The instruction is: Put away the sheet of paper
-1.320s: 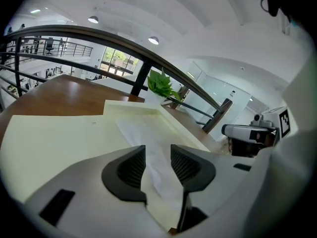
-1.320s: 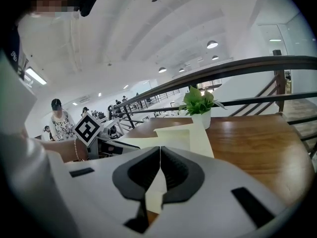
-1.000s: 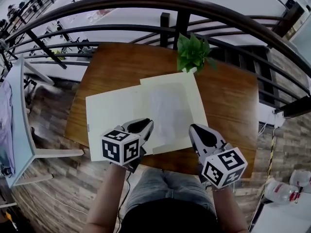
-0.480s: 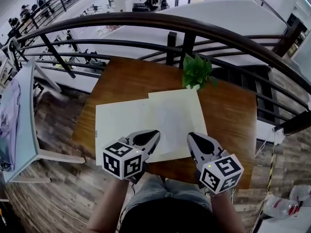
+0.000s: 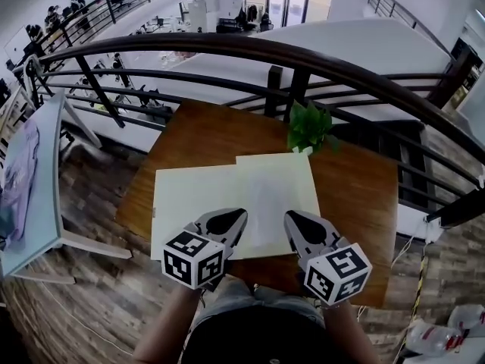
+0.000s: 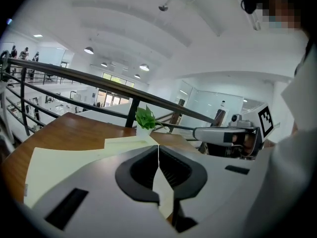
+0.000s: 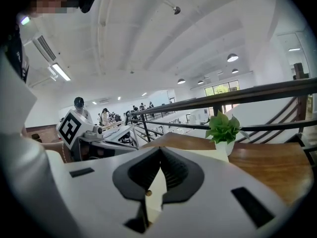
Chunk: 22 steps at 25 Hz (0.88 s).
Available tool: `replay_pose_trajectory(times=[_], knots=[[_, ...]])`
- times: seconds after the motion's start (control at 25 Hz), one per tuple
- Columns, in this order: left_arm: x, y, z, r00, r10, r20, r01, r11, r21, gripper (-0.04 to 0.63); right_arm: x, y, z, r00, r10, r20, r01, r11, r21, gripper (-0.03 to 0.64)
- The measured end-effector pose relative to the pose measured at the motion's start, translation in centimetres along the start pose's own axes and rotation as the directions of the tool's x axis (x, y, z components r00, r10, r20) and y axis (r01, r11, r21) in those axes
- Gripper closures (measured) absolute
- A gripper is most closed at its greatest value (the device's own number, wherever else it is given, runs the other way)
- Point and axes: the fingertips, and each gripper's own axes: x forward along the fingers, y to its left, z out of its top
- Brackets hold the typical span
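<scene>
A pale cream sheet of paper [image 5: 276, 192] lies on the brown table [image 5: 356, 196], overlapping a second cream sheet [image 5: 189, 203] on its left. My left gripper [image 5: 236, 217] is at the sheet's near edge. Its jaws meet at the tips [image 6: 158, 150], with a strip of pale paper between them. My right gripper [image 5: 292, 218] is beside it at the same edge, its jaws likewise closed [image 7: 160, 152] on pale paper. I cannot tell whether the near edge is off the table. Each gripper shows in the other's view.
A small potted plant [image 5: 307, 127] stands at the table's far edge, just beyond the sheet. A dark curved railing [image 5: 303, 51] runs behind the table. A light blue table [image 5: 38, 188] stands to the left. The person's lap is at the table's near edge.
Both grippers have drawn back to the sheet's near edge and moved closer together. The head view has tilted up, showing more of the hall beyond the railing.
</scene>
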Motion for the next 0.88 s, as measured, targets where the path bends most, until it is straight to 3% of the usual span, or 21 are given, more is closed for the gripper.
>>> replay_pose_trajectory(times=[0.16, 0.4, 0.88], knots=[[-0.6, 0.3, 0.6, 0.995, 0.068, 0.074, -0.068, 0.998, 0.002, 0.575, -0.1, 0.1, 0.3, 1.000, 0.002, 0.007, -0.002, 1.000, -0.002, 0.591], [-0.8, -0.1, 0.7, 0.990, 0.093, 0.110, -0.093, 0.996, -0.003, 0.575, 0.3, 0.2, -0.1, 1.000, 0.009, -0.011, -0.010, 1.000, -0.014, 0.591], [0.0, -0.3, -0.3, 0.997, 0.067, 0.047, -0.067, 0.998, -0.004, 0.575, 0.5, 0.0, -0.6, 0.999, 0.011, -0.037, -0.012, 0.999, -0.046, 0.591]])
